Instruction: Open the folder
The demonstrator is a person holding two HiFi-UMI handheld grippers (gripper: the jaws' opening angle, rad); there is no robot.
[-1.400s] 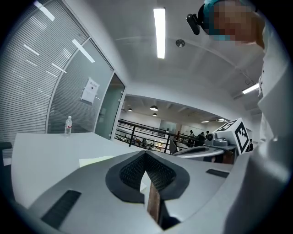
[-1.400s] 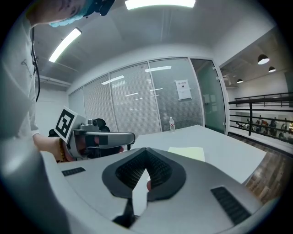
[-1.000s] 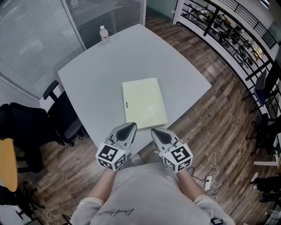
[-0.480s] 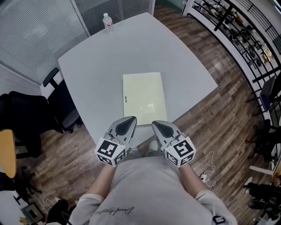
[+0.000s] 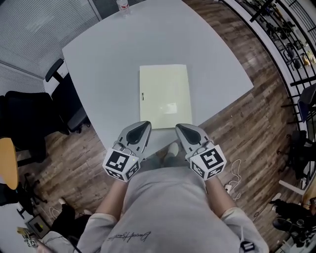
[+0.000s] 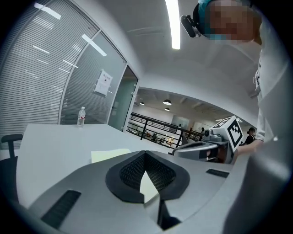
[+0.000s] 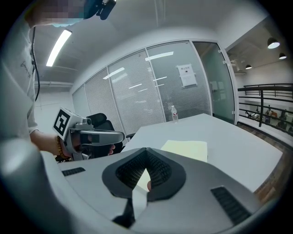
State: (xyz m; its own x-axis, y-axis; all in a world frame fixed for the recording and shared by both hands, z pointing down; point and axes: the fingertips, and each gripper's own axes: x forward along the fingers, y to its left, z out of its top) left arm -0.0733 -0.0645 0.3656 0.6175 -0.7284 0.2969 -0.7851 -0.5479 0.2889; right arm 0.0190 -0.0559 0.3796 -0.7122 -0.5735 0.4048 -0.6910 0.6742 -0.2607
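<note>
A pale yellow folder (image 5: 164, 95) lies shut and flat on the grey table (image 5: 108, 54), with a small dark clasp on its left edge. My left gripper (image 5: 144, 124) and right gripper (image 5: 180, 127) hover side by side over the table's near edge, just short of the folder's near end. Both are shut and hold nothing. In the left gripper view the left gripper's (image 6: 145, 153) tips meet, with the folder (image 6: 110, 155) beyond. The right gripper view shows the right gripper (image 7: 146, 150) likewise closed, the folder (image 7: 185, 149) ahead of it.
A water bottle (image 5: 122, 5) stands at the table's far corner. Black office chairs (image 5: 59, 99) crowd the table's left side. A black railing with shelves (image 5: 291, 44) runs along the right, over wooden floor (image 5: 261, 128). A cable and power strip (image 5: 231, 187) lie by my feet.
The head view has tipped further down, so the folder sits higher in the picture. Both grippers have drifted slightly, still shut, side by side at the folder's near end. The folder has not moved.
</note>
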